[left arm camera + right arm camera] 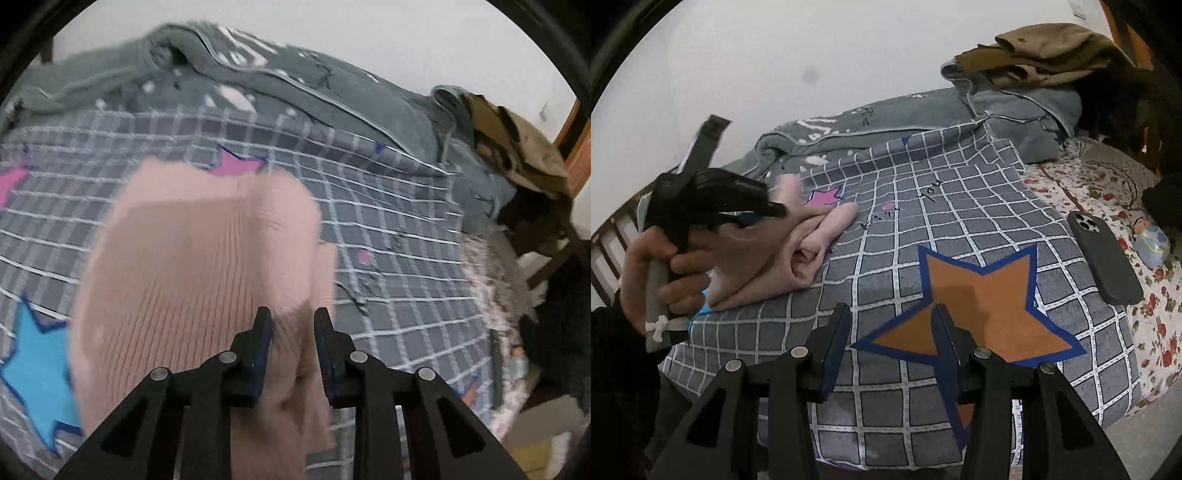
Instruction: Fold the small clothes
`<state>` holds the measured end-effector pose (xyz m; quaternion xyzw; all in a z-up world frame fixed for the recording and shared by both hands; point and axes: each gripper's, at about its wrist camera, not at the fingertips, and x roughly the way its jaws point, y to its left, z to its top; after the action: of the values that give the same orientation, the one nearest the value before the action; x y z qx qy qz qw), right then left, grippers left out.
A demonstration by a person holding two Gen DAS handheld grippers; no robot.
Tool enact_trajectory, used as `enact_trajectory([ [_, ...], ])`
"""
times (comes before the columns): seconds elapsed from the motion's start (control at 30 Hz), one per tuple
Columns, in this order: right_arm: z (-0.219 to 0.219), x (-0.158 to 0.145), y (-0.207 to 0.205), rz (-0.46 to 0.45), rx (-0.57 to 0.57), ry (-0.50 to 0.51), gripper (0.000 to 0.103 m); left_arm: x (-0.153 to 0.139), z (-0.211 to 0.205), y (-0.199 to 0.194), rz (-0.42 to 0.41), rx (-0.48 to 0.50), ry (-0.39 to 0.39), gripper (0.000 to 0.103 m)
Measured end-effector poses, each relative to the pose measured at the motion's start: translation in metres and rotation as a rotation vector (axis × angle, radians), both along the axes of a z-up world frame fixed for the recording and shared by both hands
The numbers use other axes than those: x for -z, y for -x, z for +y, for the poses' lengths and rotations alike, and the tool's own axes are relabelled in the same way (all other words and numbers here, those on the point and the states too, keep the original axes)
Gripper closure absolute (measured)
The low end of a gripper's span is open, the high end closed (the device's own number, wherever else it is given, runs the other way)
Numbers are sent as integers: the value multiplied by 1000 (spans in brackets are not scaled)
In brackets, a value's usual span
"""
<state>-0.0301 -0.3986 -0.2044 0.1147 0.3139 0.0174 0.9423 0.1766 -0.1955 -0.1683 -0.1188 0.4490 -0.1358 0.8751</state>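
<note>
Nearest to you, your left gripper [291, 321] has pink cloth bunched between its narrow jaws; whether the pads pinch it, I cannot tell. The pink garment [798, 254] lies half folded on the checked blanket [960, 206], just beside the pink star [823, 195]. Your right gripper [890, 314] is open and empty above the orange star [979, 295], well apart from the pink star. The fold seems underway; next I think you must lay the cloth flat.

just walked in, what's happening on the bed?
A person is folding a small pink garment on a grey checked blanket with stars. The left hand-held gripper is over the garment, pink fabric between its fingers; whether the pads pinch it can't be told. The right hand-held gripper hangs open and empty over the orange star. The garment lies bunched, partly folded. A phone lies on the floral sheet beside it.
</note>
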Motion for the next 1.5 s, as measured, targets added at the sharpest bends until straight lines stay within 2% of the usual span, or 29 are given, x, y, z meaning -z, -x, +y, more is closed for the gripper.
enact_trajectory([
  [0.13, 10, -1, -8, -1, -37, 19, 58, -17, 11, 1, -61, 27, -20, 68],
  [0.2, 17, -5, -16, -11, -58, 12, 58, -26, 25, 2, -104, 22, -34, 51],
  [0.33, 39, -18, -49, -43, -132, -53, 57, -42, 72, 4, -176, -25, -67, 47],
  [0.53, 75, -37, -101, -101, -225, -204, 41, -41, 131, 1, -196, -84, -113, 46],
  [0.67, 111, -23, -146, -29, -238, -249, 40, -30, 158, -1, -186, -92, -97, 46],
  [0.7, 119, -17, -155, -3, -224, -234, 43, -28, 162, -2, -187, -93, -99, 46],
  [0.73, 124, -12, -161, 18, -211, -216, 51, -24, 166, -3, -188, -94, -101, 46],
  [0.77, 131, -5, -170, 48, -183, -179, 72, -21, 170, -5, -185, -95, -100, 46],
  [0.8, 136, -1, -176, 55, -152, -131, 86, -18, 173, -7, -179, -96, -90, 46],
  [0.9, 138, -10, -168, -21, -158, -61, 90, -11, 180, -10, -173, -77, -38, 46],
  [0.97, 121, -23, -145, -127, -155, -106, 91, -8, 179, -9, -179, -60, -23, 46],
  [1.0, 114, -23, -137, -148, -141, -118, 91, -6, 179, -10, -182, -47, -12, 46],
  [1.03, 108, -19, -133, -143, -113, -114, 91, -4, 178, -11, -183, -39, 0, 46],
  [1.13, 105, 18, -150, 25, -99, -72, 86, 3, 173, -16, -163, -18, 46, 46],
  [1.17, 103, 25, -151, 53, -103, -87, 83, 5, 171, -18, -158, -10, 54, 46],
  [1.2, 100, 22, -149, 41, -105, -103, 80, 6, 169, -20, -156, -2, 57, 46],
  [1.27, 98, 6, -147, -4, -106, -100, 65, 7, 165, -22, -166, 7, 53, 46],
  [1.33, 100, -9, -150, -53, -95, -67, 55, 7, 163, -25, -172, 8, 42, 46],
  [1.43, 105, -18, -174, -48, -99, -45, 52, 4, 164, -28, -177, 13, 52, 45],
  [1.5, 109, -10, -198, 26, -82, -43, 52, 2, 167, -30, -188, 11, 49, 44],
])
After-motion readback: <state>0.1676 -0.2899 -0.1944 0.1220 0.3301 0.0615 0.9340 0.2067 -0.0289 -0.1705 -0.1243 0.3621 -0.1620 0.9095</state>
